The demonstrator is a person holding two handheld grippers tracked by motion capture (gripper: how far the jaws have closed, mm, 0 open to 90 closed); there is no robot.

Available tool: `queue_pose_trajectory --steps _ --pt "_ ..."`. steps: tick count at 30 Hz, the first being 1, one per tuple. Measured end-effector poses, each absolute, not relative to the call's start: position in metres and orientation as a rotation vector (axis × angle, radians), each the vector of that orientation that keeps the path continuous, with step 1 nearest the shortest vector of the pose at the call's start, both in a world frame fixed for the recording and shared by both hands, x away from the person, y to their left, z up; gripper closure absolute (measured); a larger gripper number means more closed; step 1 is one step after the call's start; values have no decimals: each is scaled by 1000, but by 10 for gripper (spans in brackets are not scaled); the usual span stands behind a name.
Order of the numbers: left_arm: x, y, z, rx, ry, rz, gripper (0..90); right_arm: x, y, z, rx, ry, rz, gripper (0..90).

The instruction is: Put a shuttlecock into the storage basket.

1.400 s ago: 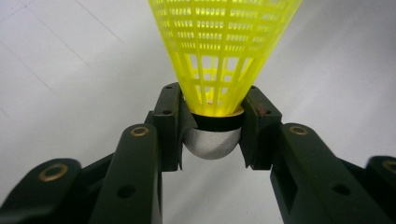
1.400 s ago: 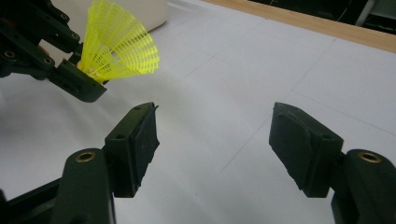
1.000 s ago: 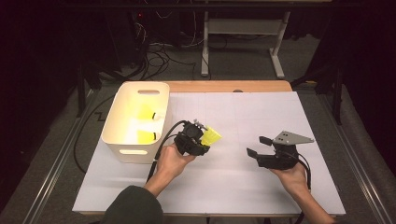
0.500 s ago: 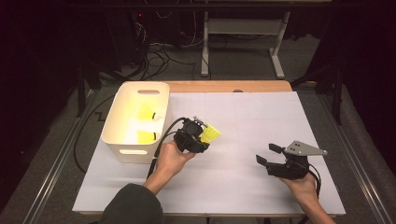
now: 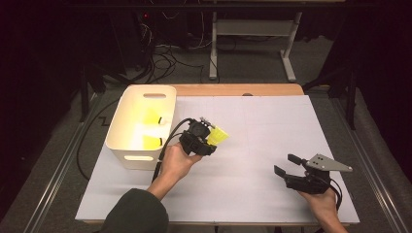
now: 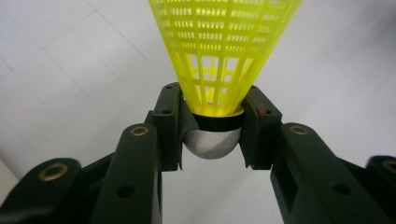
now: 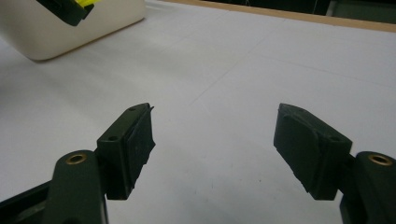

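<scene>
Your left claw (image 5: pixel 210 137) clenched the yellow shuttlecock (image 6: pixel 223 56) by its rounded base, just at three o'clock of the white bin (image 5: pixel 141 125). Your right claw (image 7: pixel 215 149) stood released over the white table sheet (image 5: pixel 262 145), well apart at four o'clock.

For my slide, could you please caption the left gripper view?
Left gripper clamps a yellow shuttlecock by its cork above the white table.
</scene>
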State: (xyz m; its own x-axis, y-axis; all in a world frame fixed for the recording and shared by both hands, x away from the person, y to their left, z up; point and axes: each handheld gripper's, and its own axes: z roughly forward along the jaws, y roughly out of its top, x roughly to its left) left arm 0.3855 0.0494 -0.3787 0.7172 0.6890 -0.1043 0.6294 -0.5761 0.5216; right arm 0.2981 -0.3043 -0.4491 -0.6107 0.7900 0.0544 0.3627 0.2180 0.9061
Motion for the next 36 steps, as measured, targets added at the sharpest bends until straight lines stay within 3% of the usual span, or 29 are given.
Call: queue_pose_trajectory --steps 36 --pt "395 58 -357 2375 1100 189 645 284 -324 -464 1097 2034 1391 284"
